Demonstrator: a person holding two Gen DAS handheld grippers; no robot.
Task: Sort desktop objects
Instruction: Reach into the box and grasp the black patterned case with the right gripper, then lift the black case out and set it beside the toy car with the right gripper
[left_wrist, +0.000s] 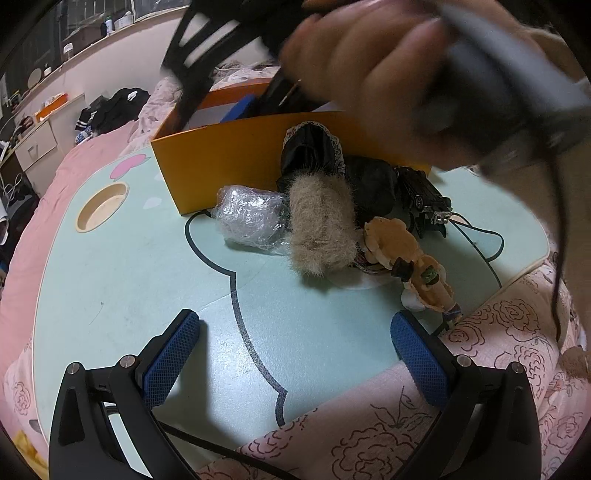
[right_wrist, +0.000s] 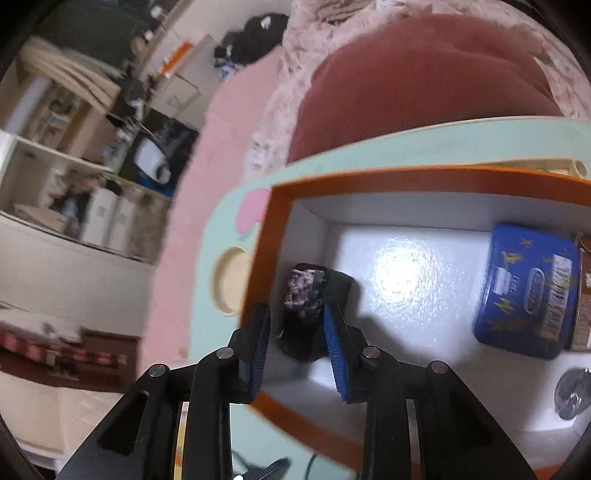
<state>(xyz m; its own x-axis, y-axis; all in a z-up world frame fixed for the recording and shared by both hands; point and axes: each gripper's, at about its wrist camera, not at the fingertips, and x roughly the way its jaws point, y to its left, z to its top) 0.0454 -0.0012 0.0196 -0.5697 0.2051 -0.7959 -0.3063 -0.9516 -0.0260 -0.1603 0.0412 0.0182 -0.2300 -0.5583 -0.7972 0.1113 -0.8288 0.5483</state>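
Observation:
Over the orange box (right_wrist: 369, 181) my right gripper (right_wrist: 295, 309) hangs open. A small dark block with a purple patterned face (right_wrist: 306, 291) lies on the box's white floor under and between the fingertips; it reaches past the right pad and the pads do not press on it. A blue tin (right_wrist: 528, 291) lies at the box's right end. My left gripper (left_wrist: 295, 319) stands open above the mint table (left_wrist: 129, 258) with nothing between its pads. In front of the box (left_wrist: 240, 155) lie a plastic-wrapped bundle (left_wrist: 247, 214), a furry tan piece (left_wrist: 321, 229), black lace-edged cloth (left_wrist: 314, 151), a black device (left_wrist: 424, 199) and a doll figurine (left_wrist: 417, 266).
A person's hand (left_wrist: 369, 74), blurred, holds the right gripper above the box in the left wrist view. The table has a round cup hollow (left_wrist: 103, 206) at its left. Pink floral bedding (left_wrist: 498, 350) surrounds the table. A silvery object (right_wrist: 572, 395) sits at the box's near right corner.

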